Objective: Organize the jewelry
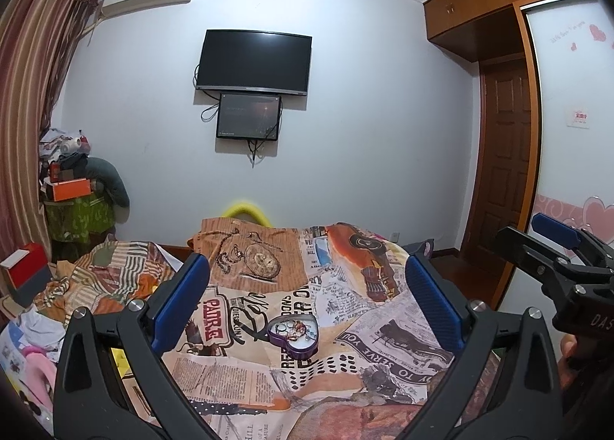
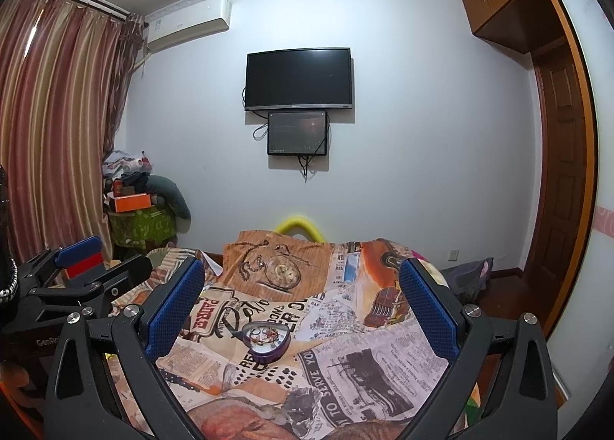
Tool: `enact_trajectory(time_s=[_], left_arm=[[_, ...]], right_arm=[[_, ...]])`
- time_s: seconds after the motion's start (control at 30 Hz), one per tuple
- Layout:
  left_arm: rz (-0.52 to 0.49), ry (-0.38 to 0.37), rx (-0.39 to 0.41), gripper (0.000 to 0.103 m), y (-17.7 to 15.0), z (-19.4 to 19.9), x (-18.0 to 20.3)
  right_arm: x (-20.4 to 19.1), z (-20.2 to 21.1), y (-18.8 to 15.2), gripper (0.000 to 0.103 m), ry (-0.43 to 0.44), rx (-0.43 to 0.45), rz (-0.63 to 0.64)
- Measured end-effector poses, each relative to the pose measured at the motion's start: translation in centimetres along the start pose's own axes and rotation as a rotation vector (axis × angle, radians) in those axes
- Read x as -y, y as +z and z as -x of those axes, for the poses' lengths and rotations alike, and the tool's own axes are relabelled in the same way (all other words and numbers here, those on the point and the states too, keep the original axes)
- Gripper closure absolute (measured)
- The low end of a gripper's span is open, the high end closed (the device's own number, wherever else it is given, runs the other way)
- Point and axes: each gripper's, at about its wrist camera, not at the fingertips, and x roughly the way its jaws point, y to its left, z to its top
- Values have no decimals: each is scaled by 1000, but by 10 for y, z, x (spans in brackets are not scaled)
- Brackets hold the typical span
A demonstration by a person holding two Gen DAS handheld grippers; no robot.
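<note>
1. The bed [image 1: 383, 328], under one quilt printed like old newspapers, carries everything I am working on; nothing else lies on the part I can see.
2. My left tongs [image 1: 307, 282] stand spread wide and hold nothing, raised over the near side of the bed and aimed toward its middle.
3. My right tongs [image 2: 301, 286] are spread just as wide, also with nothing between them, held level beside the left ones.
4. One purple heart-shaped box [image 1: 294, 335] sits open near the middle of the bed, well apart from both pairs of tongs.
5. Inside it lies a small tangle of jewelry [image 1: 293, 328]: rings and a beaded piece, I judge, but too small and too jumbled for me to count.
6. I judge the step in hand is the reach toward the box. To do it well I should bring one pair down slowly, steady the rim with the other so the soft quilt cannot tip it, and narrow the tips before pinching a single piece.
</note>
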Motion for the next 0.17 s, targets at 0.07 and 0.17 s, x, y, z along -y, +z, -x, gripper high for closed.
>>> enact_trajectory(time_s=[0.07, 0.17], left_arm=[[-4, 1, -5, 1, -1, -2, -1], [-14, 3, -13, 1, -3, -5, -2]], right_arm=[[0, -2, -1, 2, 2, -5, -3], [0, -5, -2, 2, 4, -13, -5]])
